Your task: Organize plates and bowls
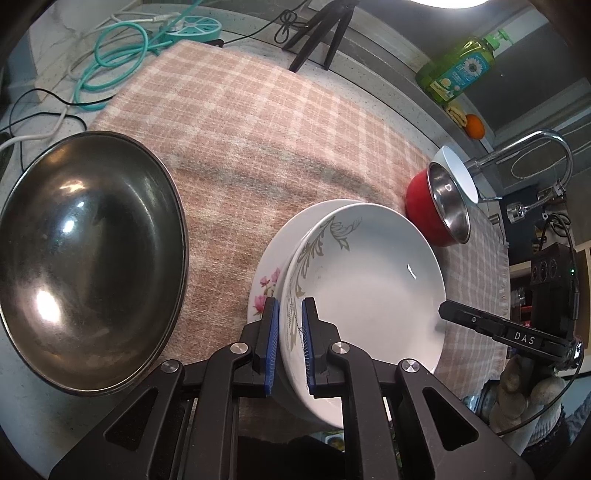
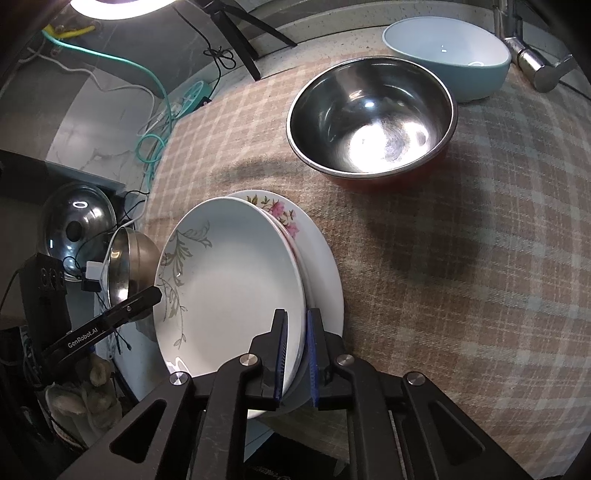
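While each gripper [image 1: 289,325] [image 2: 297,332] clamps its rim, the white leaf-patterned plate [image 1: 369,288] tops a floral plate [image 1: 266,291].

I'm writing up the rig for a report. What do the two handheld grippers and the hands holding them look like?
Both the left gripper and the right gripper are black, with silver pivot bolts and blue ribbed pads on the fingers. Seen from the side, one reads "DAS", the other "GenRobot.AI", and thin black cables trail behind. The hands wear worn grey gloves.

Speckled bench [image 1: 384,96] under pink plaid cloth [image 1: 258,147]; chrome faucet [image 1: 532,147] by sink, green soap bottle [image 1: 458,70], orange [image 1: 474,126], black tripod [image 1: 325,33], teal cable [image 1: 114,62], bright ring light [image 2: 122,7] overhead.
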Tool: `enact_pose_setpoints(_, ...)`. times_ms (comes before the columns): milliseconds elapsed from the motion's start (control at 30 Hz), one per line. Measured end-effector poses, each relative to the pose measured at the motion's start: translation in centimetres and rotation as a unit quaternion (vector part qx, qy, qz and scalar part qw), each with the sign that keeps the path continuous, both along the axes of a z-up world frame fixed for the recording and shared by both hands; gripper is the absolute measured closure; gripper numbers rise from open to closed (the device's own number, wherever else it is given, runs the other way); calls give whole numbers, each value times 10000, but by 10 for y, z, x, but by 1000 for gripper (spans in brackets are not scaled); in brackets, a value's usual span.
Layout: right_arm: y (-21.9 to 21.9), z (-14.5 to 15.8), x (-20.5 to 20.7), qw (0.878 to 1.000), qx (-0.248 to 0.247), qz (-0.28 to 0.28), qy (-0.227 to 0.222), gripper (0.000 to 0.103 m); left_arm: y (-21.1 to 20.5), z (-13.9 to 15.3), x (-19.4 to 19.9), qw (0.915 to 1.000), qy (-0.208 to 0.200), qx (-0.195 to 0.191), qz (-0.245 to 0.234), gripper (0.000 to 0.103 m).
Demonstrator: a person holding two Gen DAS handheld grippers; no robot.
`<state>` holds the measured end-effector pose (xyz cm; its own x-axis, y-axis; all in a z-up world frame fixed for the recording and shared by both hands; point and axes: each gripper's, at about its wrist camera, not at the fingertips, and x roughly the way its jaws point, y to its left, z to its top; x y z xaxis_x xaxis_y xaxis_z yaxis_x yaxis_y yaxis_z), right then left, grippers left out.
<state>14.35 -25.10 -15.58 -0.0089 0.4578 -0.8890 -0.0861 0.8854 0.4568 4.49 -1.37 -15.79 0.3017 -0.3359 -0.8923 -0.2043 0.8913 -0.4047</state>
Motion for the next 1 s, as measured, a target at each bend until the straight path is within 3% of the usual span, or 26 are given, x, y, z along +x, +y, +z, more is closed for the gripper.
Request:
enact_pose_setpoints(600, -21, 25, -5, 9990, 251, -253, -279, 88, 4, 15, -10, 9997, -208, -58, 90, 90)
enact_pose_setpoints(867, -21, 54, -19, 9954, 237, -189, -913, 77, 14, 33, -36, 9975, -550, -175, 412, 90)
enact_pose_setpoints(1000, -15, 64, -25, 9920, 113, -50, -1254, 73, 22, 42, -61, 9947, -730, -3, 717, 90)
